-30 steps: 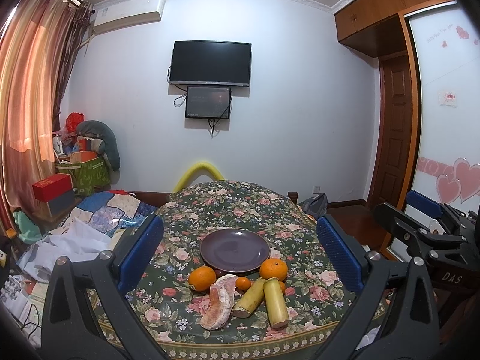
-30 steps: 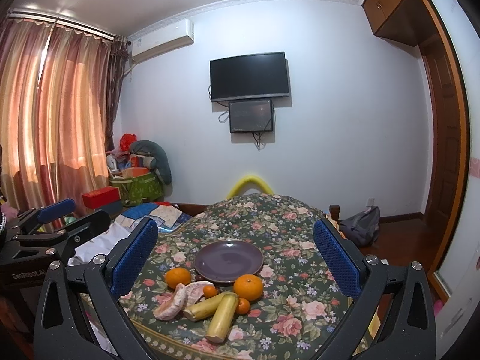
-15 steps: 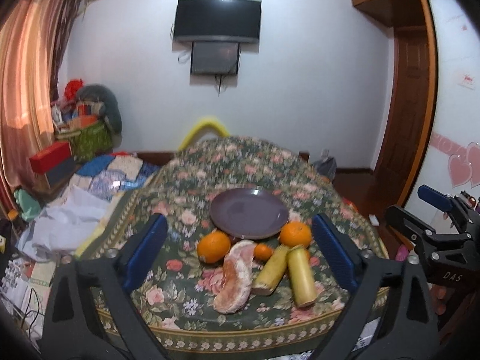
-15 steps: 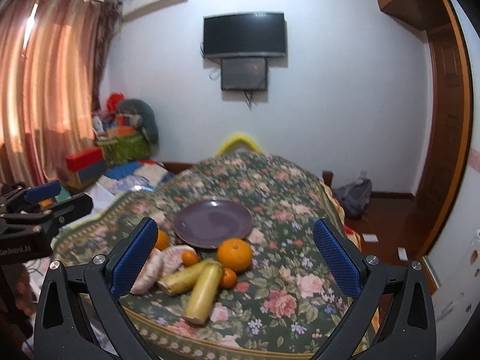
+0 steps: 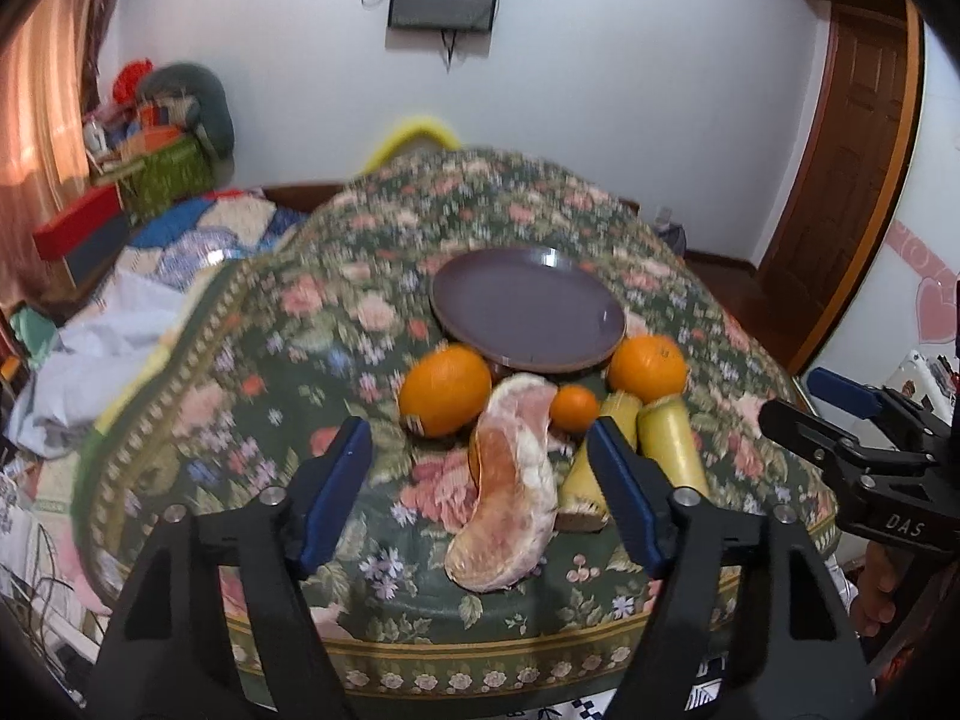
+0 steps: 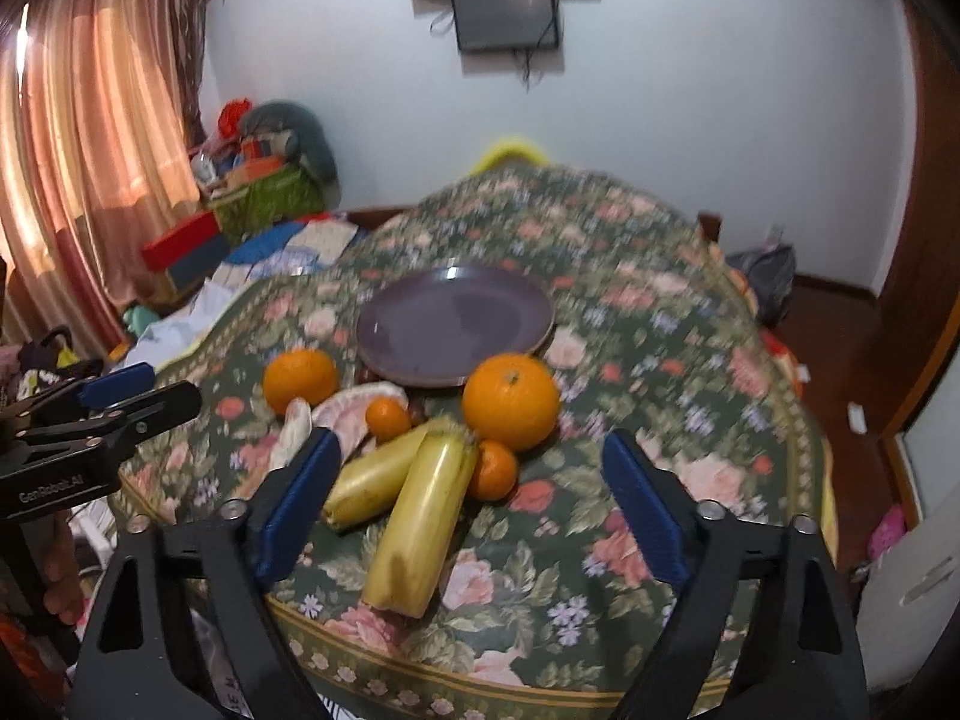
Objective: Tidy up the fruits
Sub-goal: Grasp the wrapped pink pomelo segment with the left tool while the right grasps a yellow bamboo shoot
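I see a round surface [image 5: 336, 324] under a dark green cloth with pink flowers. The cloth looks soft and thick. On it sits a flat round purple plate [image 5: 528, 309] that looks smooth and shiny. Nothing lies on the plate.

The fruits are bunched up just in front of the plate, near my edge of the surface. A big round orange [image 5: 445, 389] with bumpy skin sits at the left, and another big round orange [image 5: 648, 367] sits at the right. A tiny orange mandarin [image 5: 575, 409] is between them. A peeled pink pomelo wedge [image 5: 510, 480], curved and a bit fuzzy, lies beside the left orange. Two pale yellow stick pieces [image 6: 414, 504] lie side by side, smooth and long like fat tubes. A second tiny mandarin [image 6: 495, 469] touches one of them.

My left hand-held gripper [image 5: 480, 480] hangs over the pomelo wedge. Its black arms have flat blue pads [image 5: 336, 495]. The jaws have just been closing a bit, but they stand apart and the pads touch nothing.

My right hand-held gripper [image 6: 468, 504] hangs over the yellow sticks. Its jaws have just been closing too, and they are wide apart, holding nothing.
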Available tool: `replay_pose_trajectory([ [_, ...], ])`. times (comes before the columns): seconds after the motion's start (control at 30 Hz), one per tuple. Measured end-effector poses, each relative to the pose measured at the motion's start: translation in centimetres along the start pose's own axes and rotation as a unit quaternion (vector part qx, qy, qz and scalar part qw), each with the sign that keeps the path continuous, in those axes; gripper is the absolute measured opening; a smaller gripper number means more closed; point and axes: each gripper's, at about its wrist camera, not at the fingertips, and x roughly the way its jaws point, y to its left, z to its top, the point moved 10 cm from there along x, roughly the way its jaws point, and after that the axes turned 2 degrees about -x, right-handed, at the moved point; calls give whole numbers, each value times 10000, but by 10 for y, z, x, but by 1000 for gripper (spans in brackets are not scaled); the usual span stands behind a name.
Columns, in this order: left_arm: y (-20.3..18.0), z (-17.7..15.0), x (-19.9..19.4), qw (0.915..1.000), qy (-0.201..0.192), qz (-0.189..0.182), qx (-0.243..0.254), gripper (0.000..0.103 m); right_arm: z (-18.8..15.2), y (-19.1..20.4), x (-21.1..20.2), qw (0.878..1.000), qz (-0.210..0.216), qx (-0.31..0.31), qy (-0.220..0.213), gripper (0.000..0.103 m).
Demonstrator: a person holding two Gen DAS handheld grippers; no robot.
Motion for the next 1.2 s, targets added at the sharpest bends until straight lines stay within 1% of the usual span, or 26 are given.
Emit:
replay_pose_trajectory([
  [0.13, 4, -15, 24, 9992, 354, -105, -164, 66, -14, 5, 21, 9991, 216, 0, 358, 70],
  [0.2, 5, -21, 35, 9981, 528, -185, -256, 63, -18, 7, 27, 9986, 253, -18, 457, 66],
  [0.23, 5, -25, 42, 9973, 631, -235, -304, 62, -21, 8, 30, 9983, 288, -23, 510, 65],
  [0.33, 1, -31, 53, 9961, 776, -302, -299, 59, -27, 10, 40, 9969, 407, -20, 673, 60],
  [0.47, -8, -37, 56, 9953, 841, -417, -223, 59, -35, 13, 50, 9949, 542, 19, 854, 53],
  [0.6, -13, -40, 62, 9951, 877, -442, -138, 59, -44, 17, 60, 9922, 668, 61, 1052, 47],
  [0.7, -13, -44, 70, 9940, 993, -429, -149, 59, -48, 18, 65, 9903, 769, 102, 1151, 46],
  [0.73, -12, -44, 71, 9943, 959, -423, -175, 59, -49, 19, 66, 9899, 796, 116, 1165, 46],
  [0.93, -8, -44, 75, 9926, 989, -602, -375, 59, -53, 20, 71, 9871, 979, 204, 1250, 43],
  [0.97, -8, -44, 75, 9924, 990, -621, -388, 58, -53, 22, 72, 9864, 1029, 213, 1261, 41],
  [1.0, -9, -43, 76, 9919, 995, -679, -412, 54, -53, 23, 72, 9866, 1014, 218, 1258, 41],
  [1.03, -11, -43, 77, 9911, 1015, -750, -429, 48, -53, 23, 72, 9868, 1006, 211, 1251, 41],
  [1.07, -13, -42, 77, 9903, 1037, -815, -446, 43, -53, 23, 72, 9869, 1002, 211, 1250, 41],
  [1.13, -15, -40, 76, 9909, 1039, -759, -396, 43, -52, 22, 71, 9871, 989, 222, 1242, 40],
  [1.2, -17, -40, 75, 9922, 1018, -655, -312, 43, -51, 21, 69, 9879, 953, 235, 1205, 36],
])
